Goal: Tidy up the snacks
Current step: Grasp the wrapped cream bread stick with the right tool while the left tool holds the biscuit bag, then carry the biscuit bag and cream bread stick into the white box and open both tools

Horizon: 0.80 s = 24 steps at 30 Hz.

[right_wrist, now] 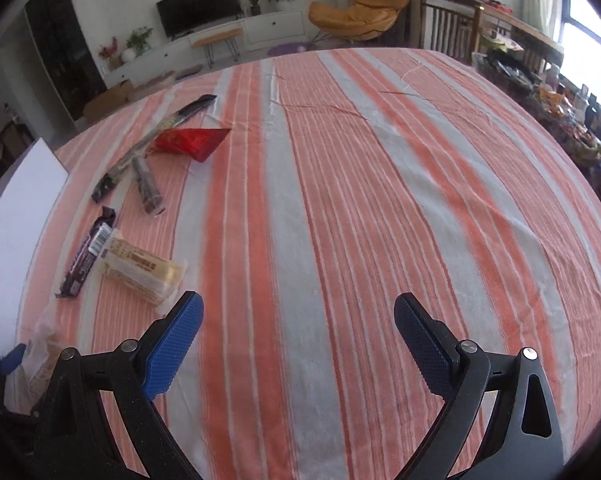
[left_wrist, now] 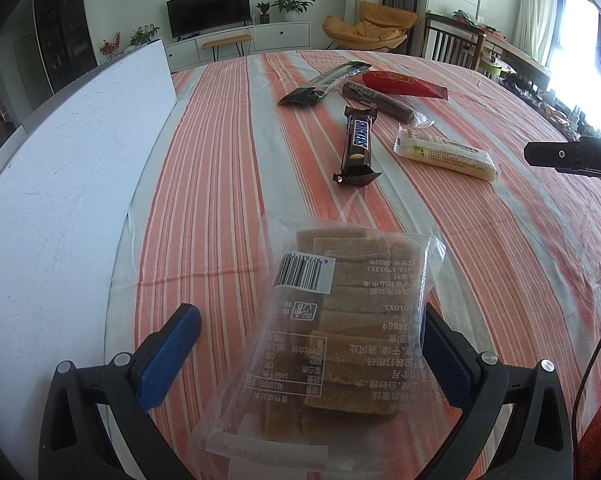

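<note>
A clear bag of brown hawthorn slices (left_wrist: 340, 336) lies between the wide-open fingers of my left gripper (left_wrist: 312, 344), on the striped tablecloth (left_wrist: 220, 184); neither blue pad visibly presses it. Beyond it lie a Snickers bar (left_wrist: 358, 142), a cream-coloured wrapped bar (left_wrist: 446, 154), a brown sausage-shaped stick (left_wrist: 378, 100), a red packet (left_wrist: 404, 82) and a long dark packet (left_wrist: 324, 82). My right gripper (right_wrist: 298, 344) is open and empty over bare cloth; the same snacks lie to its left, with the cream bar (right_wrist: 142, 270) nearest and the Snickers bar (right_wrist: 86, 252) beside it.
A white board or box lid (left_wrist: 60, 184) borders the table's left side. The right gripper's body shows at the right edge of the left wrist view (left_wrist: 572, 156). Chairs and a cluttered side table (right_wrist: 560, 92) stand beyond the far right edge.
</note>
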Motion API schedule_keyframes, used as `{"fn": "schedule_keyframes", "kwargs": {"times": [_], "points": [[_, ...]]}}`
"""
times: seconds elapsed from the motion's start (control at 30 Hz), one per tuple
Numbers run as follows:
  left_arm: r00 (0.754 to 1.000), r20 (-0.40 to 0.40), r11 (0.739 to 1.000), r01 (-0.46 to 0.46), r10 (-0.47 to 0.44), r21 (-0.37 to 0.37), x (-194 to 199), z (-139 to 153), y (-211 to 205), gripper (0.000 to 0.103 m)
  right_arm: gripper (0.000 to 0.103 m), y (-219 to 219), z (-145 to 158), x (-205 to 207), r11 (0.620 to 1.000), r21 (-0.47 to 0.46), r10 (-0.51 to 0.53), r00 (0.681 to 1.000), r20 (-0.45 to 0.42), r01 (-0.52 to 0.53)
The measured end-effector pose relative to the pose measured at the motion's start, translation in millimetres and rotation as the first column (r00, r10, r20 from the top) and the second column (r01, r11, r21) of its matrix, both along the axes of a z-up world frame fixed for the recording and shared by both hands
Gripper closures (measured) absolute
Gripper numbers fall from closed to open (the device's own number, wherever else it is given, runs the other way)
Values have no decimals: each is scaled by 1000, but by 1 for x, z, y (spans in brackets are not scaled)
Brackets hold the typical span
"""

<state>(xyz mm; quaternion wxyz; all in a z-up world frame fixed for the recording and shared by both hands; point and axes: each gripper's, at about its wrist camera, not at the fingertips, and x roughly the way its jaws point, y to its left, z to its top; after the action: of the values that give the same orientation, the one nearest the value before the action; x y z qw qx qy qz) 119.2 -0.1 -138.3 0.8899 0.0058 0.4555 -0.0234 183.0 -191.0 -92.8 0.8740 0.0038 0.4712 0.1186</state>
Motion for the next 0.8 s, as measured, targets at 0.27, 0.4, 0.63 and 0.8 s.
{"fn": "schedule_keyframes", "kwargs": {"times": [0.27, 0.4, 0.63, 0.8], "points": [[1000, 0, 1000, 0, 0, 0, 0, 0, 0, 0, 7, 86, -14, 38, 952, -120, 277, 959, -65, -283], [1000, 0, 1000, 0, 0, 0, 0, 0, 0, 0, 12, 101, -28, 44, 933, -83, 337, 931, -140, -350], [1000, 0, 1000, 0, 0, 0, 0, 0, 0, 0, 72, 89, -22, 12, 955, -128, 242, 951, -194, -269], [1000, 0, 1000, 0, 0, 1, 0, 0, 0, 0, 72, 65, -15, -48, 996, -82, 13, 982, -186, -28]]}}
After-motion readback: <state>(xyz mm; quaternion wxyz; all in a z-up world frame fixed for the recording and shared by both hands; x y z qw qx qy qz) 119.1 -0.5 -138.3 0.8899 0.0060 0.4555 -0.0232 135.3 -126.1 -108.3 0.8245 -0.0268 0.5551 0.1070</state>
